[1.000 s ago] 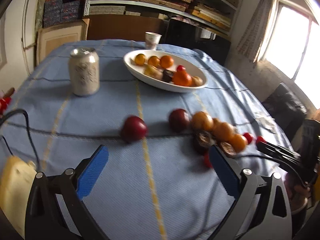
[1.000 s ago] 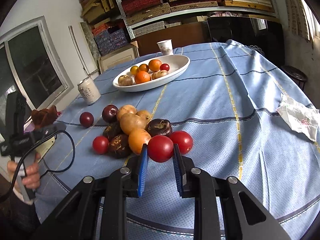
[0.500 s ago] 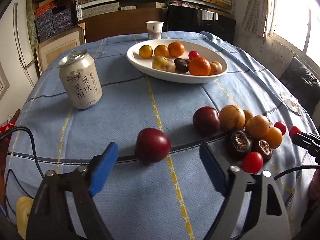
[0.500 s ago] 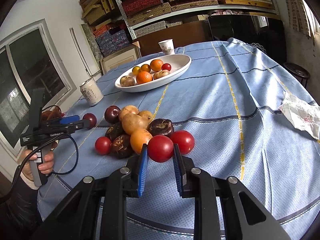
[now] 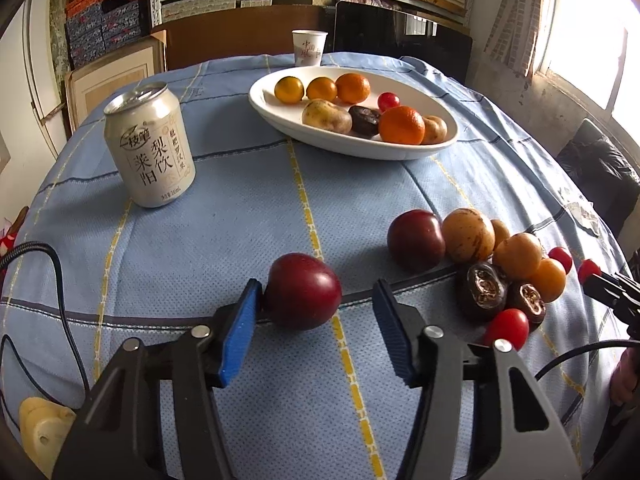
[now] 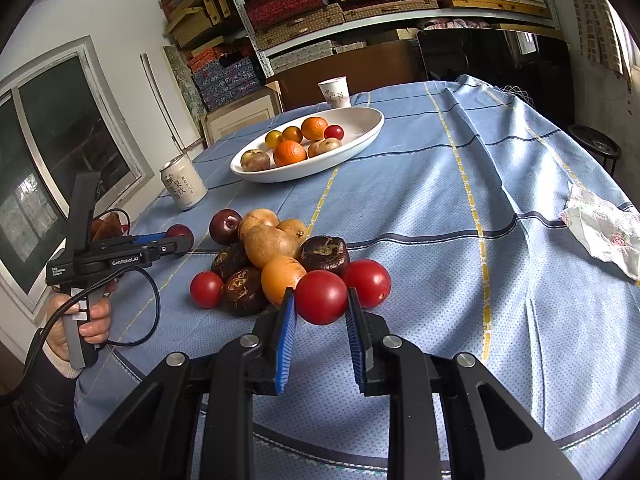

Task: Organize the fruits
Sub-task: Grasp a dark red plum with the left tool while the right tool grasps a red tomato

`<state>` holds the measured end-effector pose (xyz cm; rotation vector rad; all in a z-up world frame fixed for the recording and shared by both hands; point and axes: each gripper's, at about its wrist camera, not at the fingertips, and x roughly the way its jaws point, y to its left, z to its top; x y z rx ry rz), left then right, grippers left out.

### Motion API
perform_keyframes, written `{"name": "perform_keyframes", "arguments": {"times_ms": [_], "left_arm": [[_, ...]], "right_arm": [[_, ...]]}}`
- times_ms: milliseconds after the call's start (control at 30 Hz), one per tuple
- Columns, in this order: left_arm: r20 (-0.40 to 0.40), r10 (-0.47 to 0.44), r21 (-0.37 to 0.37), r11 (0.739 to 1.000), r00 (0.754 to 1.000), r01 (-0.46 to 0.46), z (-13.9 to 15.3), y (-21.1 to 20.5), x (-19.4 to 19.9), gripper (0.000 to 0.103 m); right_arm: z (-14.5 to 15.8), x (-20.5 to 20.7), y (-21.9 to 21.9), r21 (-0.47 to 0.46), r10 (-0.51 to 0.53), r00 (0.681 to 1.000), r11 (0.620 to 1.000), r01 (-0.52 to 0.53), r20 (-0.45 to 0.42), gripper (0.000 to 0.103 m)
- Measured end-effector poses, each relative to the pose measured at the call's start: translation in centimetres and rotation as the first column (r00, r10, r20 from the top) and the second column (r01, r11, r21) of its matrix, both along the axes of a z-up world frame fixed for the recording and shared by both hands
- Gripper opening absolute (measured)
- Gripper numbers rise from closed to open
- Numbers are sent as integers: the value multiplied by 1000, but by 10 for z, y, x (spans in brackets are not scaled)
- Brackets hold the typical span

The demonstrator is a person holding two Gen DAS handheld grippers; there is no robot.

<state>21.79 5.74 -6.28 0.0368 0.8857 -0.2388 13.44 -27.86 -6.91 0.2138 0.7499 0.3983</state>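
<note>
Left wrist view first: at the far left we see a drink can [image 5: 150, 146] standing upright on the blue tablecloth [image 5: 240, 220]. Next comes our left gripper [image 5: 316, 320], its jaws spread wide around a dark red plum [image 5: 303, 290] that lies alone on the cloth. The left blue pad touches or nearly touches the plum's side, while the right pad stands clear of it, so we judge the grasp not yet made. Behind, the white bowl [image 5: 360, 148] already holds several oranges, brownish fruits, a dark one and a small tomato, with a paper cup [image 5: 309, 47] beyond it. To the right, a second plum [image 5: 416, 240] sits against a pile of loose fruit [image 5: 500, 264].

In the right wrist view, that same pile [image 6: 272, 256] lies left of centre, and our right gripper [image 6: 322, 310] is clamped on a red tomato [image 6: 321, 297], both blue pads pressed to its sides. We cannot tell whether the tomato is lifted or rests on the cloth. A second tomato [image 6: 368, 282] sits just beside it, and a crumpled cloth [image 6: 604, 228] lies well apart at the right edge.

We judge the job roughly half done: the bowl is partly filled, and about a dozen fruits remain on the table, two of them under our grippers.
</note>
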Motion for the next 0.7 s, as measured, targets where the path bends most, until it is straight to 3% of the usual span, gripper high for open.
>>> {"name": "perform_keyframes", "arguments": {"times_ms": [333,567,700], "left_arm": [[2,17,-12,1000,1000,-17,0,5,1,43],[7,20,-4,1000,1000,-20,0,5,0,39],[4,25,-38,999,1000,-25,2,8,0,39]], "right_arm": [[0,0,0,0,1,1000,1000,-1,-1,25],[0,0,0,0,0,1000,1000,0,0,25],[0,0,-1,0,-1,1000,1000,1,1,25]]}}
